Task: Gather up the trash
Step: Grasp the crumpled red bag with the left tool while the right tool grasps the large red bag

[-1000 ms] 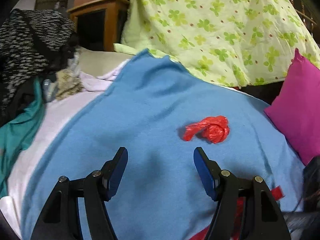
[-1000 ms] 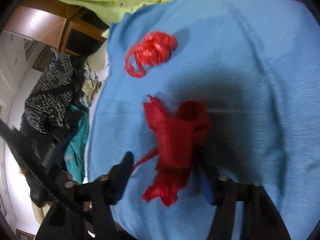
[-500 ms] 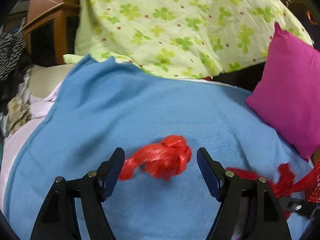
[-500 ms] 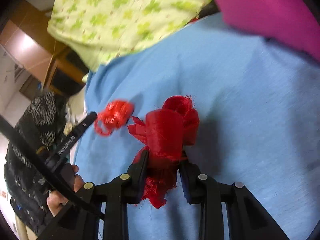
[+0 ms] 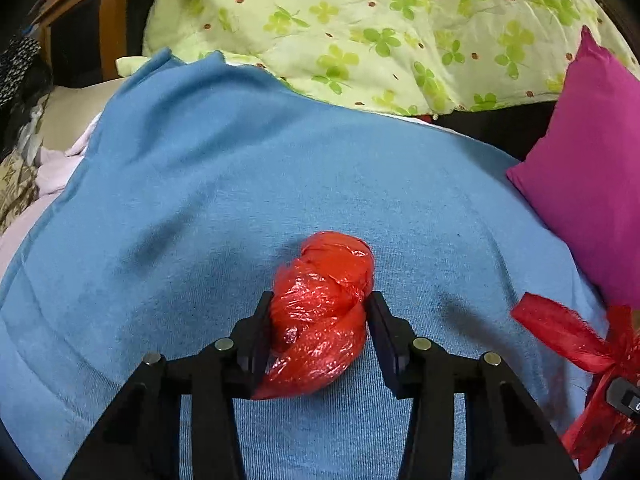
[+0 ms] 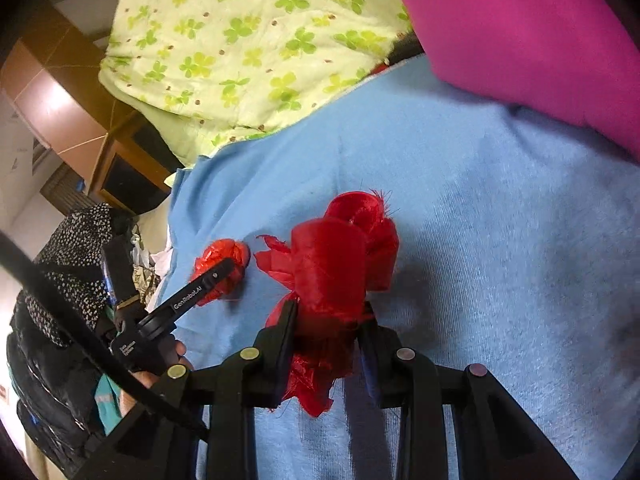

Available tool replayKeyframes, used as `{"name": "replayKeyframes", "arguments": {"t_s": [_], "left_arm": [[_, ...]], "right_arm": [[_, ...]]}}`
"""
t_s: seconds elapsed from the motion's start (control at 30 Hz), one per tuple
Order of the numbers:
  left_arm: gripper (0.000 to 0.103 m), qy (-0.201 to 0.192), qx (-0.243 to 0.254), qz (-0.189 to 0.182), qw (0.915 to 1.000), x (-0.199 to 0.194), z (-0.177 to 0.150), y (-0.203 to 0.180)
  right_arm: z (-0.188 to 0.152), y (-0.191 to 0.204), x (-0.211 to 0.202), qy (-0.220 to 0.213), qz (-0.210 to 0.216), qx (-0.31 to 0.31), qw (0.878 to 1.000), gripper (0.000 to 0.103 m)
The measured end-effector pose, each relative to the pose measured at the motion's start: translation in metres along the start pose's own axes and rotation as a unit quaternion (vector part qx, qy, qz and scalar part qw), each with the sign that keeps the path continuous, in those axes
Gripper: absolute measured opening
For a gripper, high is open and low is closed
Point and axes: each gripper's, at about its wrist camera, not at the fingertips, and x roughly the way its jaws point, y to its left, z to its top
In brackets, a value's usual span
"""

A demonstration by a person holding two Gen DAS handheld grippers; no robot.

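Two pieces of trash are now being held at once, one per tool, and that is the change worth noting. Half a second back the left gripper (image 5: pixel 318 312) was standing with its jaws wide apart around the crumpled red plastic bag (image 5: pixel 322 312); now those jaws are pressing in on both flanks of the wad, which is bulging forward past the fingertips toward twelve o'clock in the left wrist view. Whether the wad is clear of the blue blanket (image 5: pixel 240 184) or still resting on it I cannot tell from here. The right gripper (image 6: pixel 328 320) is staying clamped on the red mesh scrap (image 6: pixel 340 264), its frayed tail hanging down between the fingers toward six o'clock; the same scrap is showing at about four o'clock in the left view (image 5: pixel 576 340). From the right camera the left tool and its wad (image 6: pixel 224 260) are sitting at about nine o'clock, just beside the mesh scrap. Behind both, the green clover quilt (image 5: pixel 380 28) is lying at twelve o'clock and the magenta pillow (image 5: pixel 592 168) at about two to three o'clock. To my eye the picking-up looks finished for these pieces; no bin is showing in either view, so carrying them off to one is likely the remaining work.
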Motion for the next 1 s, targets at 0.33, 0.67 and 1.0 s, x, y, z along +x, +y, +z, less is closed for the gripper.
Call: {"name": "replayKeyframes", "arguments": {"t_s": [0.33,0.67,1.0], "left_arm": [[0.045,-0.084,0.024,0.035,0.9955,-0.098,-0.002,-0.036],[0.045,-0.147,0.049,0.103,0.9826,-0.188,-0.029,-0.062],[0.045,-0.164,0.085,0.110,0.9766,-0.258,-0.076,-0.103]], "right_arm": [[-0.004,0.020,-0.051,-0.108,-0.019,-0.056,0.992,0.032],[-0.019,0.048,-0.097,-0.171,-0.008,-0.103,0.980,0.032],[-0.049,0.032,-0.166,-0.183,0.026,-0.089,0.979,0.032]]}}
